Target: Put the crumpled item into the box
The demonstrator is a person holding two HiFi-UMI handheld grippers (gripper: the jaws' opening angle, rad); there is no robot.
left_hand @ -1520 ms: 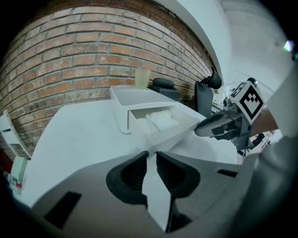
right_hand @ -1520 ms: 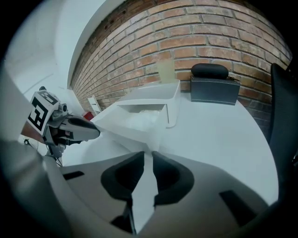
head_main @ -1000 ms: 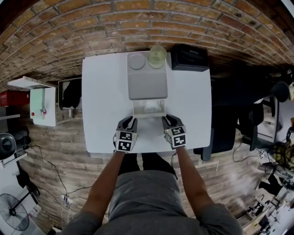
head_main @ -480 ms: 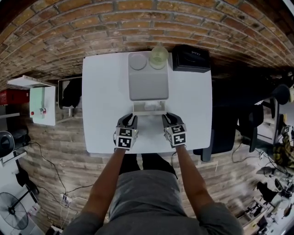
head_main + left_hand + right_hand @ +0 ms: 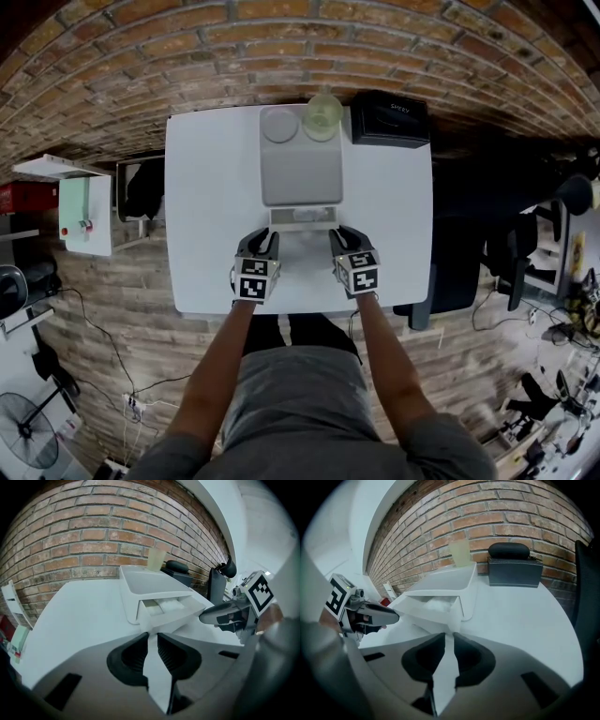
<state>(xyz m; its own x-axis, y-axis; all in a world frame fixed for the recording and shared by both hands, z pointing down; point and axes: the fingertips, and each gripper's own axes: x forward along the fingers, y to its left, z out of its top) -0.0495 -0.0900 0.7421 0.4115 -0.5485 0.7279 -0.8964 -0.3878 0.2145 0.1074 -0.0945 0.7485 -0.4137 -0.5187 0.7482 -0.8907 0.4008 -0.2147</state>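
A white box lies on the white table, its drawer pulled out a little toward me. The crumpled white item lies inside that drawer and also shows in the right gripper view. My left gripper sits at the drawer's front left corner and my right gripper at its front right corner. Each one's jaws stand a narrow gap apart, with only table showing between them, as seen for the left gripper and the right gripper.
A pale yellow-green cup and a round grey disc stand at the box's far end. A black case sits at the table's far right corner. A brick wall is behind, and a black chair stands at the right.
The drawer has slid further into the box, so less of it sticks out. Both grippers have edged slightly forward with its front.
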